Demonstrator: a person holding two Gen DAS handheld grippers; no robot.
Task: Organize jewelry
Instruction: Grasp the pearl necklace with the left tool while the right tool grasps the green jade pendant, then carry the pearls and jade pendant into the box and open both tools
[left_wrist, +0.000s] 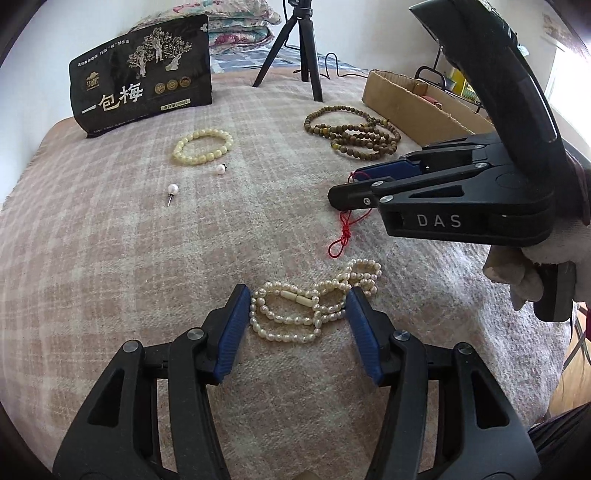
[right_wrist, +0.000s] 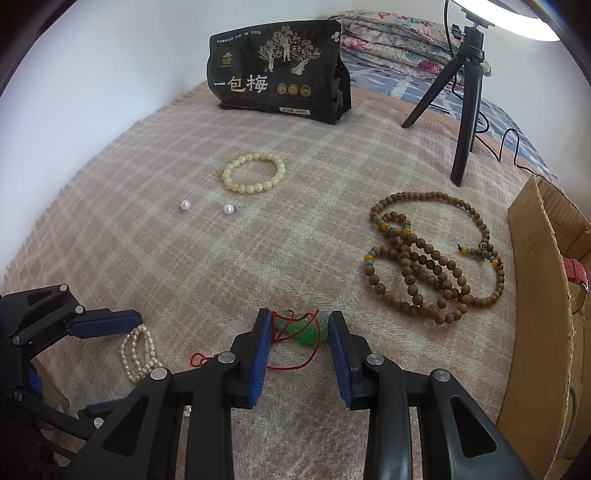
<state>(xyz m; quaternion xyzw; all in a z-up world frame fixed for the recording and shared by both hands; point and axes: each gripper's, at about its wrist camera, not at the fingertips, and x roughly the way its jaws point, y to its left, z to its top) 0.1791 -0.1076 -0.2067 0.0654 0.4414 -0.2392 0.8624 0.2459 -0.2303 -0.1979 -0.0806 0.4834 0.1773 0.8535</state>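
While L gripper (left_wrist: 297, 314) gapes round pearl necklace (left_wrist: 314, 302) | R gripper (right_wrist: 298, 341) spread, straddling green pendant (right_wrist: 304, 328)

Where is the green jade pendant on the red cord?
The green jade pendant lies on the plaid blanket between the right gripper pads, left of the brown wooden bead strand.
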